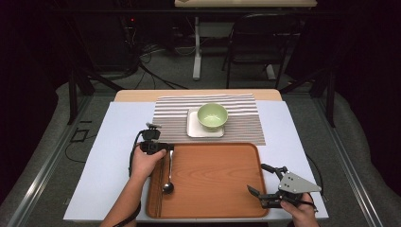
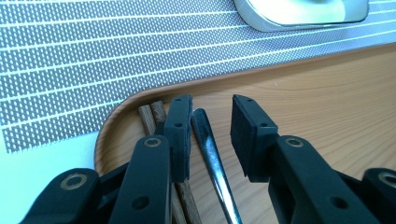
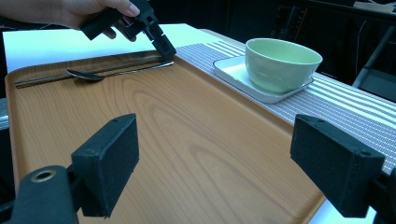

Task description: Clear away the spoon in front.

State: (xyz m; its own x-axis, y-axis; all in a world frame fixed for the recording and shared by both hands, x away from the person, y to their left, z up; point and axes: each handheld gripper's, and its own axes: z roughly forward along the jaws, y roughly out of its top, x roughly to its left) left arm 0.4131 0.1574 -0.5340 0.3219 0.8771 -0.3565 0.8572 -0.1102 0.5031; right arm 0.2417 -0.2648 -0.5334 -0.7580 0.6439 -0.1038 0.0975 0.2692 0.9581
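Observation:
A metal spoon (image 1: 168,176) lies along the left side of the wooden tray (image 1: 213,203), beside a pair of dark wooden chopsticks (image 1: 161,182). My left gripper (image 1: 159,148) points down at the tray's far left corner. In the left gripper view its jaws (image 2: 211,128) straddle the spoon handle (image 2: 209,144) without pressing it, and the chopstick ends (image 2: 152,115) lie just outside the left pad. The right gripper view shows that gripper (image 3: 162,45) tipped over the spoon (image 3: 93,74). My right gripper (image 1: 257,177) hovers open over the tray's near right corner, nothing between its pads (image 3: 109,161).
A green bowl (image 1: 212,116) sits on a white square plate (image 1: 191,130) on a striped placemat (image 1: 246,118) beyond the tray. A pale blue sheet (image 1: 113,156) covers the table. A chair and table legs stand on the floor behind.

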